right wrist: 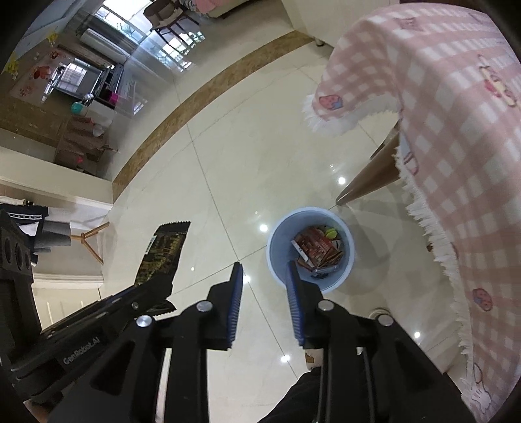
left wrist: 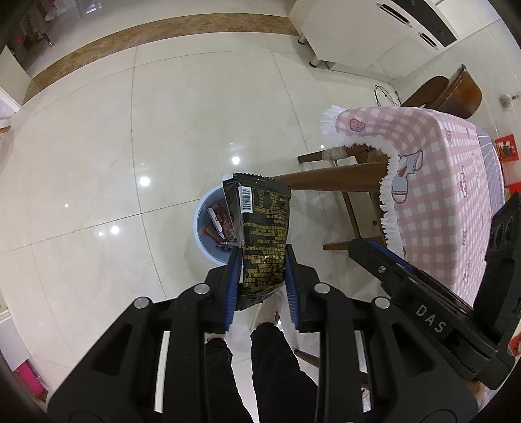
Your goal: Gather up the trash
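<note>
My left gripper (left wrist: 262, 257) is shut on a black snack bag with gold print (left wrist: 260, 227) and holds it in the air above a light blue trash bin (left wrist: 203, 224) on the floor. The bin holds red wrappers and other trash. In the right wrist view the same bin (right wrist: 311, 249) stands just ahead of my right gripper (right wrist: 264, 270), which is open and empty. The left gripper with the black bag (right wrist: 164, 252) shows at the left of that view.
A table with a pink checked, fringed cloth (left wrist: 449, 182) stands at the right, wooden legs (left wrist: 325, 177) under it, close to the bin. A wooden chair (left wrist: 452, 92) is behind it. White cabinets (left wrist: 358, 29) stand at the back. Glossy tile floor (left wrist: 130, 162) spreads to the left.
</note>
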Demonstrator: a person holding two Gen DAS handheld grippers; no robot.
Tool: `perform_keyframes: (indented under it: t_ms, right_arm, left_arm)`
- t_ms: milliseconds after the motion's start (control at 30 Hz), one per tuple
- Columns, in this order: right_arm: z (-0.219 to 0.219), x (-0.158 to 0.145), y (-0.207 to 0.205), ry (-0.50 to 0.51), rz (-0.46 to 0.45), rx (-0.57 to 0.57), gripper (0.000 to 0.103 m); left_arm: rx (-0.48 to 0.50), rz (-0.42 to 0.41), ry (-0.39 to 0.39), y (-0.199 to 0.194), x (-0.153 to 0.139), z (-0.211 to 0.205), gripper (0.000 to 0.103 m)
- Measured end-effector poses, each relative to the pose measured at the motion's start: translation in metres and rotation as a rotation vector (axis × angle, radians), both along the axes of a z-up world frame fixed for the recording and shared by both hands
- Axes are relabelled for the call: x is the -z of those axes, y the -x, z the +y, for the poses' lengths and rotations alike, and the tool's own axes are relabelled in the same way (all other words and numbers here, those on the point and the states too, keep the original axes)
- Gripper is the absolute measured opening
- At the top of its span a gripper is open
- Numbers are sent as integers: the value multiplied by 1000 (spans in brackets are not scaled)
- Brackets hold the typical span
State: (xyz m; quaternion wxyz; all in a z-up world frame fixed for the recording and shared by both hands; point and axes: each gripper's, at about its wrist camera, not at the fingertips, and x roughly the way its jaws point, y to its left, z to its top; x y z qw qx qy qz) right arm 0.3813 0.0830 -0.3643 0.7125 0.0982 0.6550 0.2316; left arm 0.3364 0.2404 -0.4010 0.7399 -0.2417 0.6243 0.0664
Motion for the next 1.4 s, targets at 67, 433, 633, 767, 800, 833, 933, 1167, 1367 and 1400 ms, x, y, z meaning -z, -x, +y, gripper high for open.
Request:
perform_keyframes:
  t_ms: [67,433,633,767,800,833,933,1167,1367,1400]
  right_arm:
    - [-5,-6,0,5,-19,12,32]
    - [-34,-43,2,-18,-98,76,33]
    - [-52,-65,16,-34,-128,114,33]
    - [-66,-90,34,-44,-176,134,33]
    - [-71,-99,39,-46,-193,140,34]
    - [-73,-105,42,-48,-204,144,34]
    - [-89,-134,62,-57,-267,158,39]
    - [-134,-204,113,-45,-448,170,51]
    - [-188,-253,167,-17,-619,180,59]
    - [-196,-259,176,-17,-637,182,61]
  left_arm:
    - [6,-5,1,-2,-3,-3,28]
    - [21,-85,-51,-7,-39,-14,65]
    - [41,-135,-98,2,-69,-22,66]
    - [54,-196,-172,20,-103,-28,69]
    - [60,-214,-192,24,-111,-30,69]
    - [66,-230,-209,28,-118,-33,70]
    - [101,-297,-285,44,-149,-46,71]
    - [149,-475,-381,91,-220,-92,78]
    - [171,-589,-411,133,-271,-142,81]
    - [168,-604,-413,140,-277,-149,82]
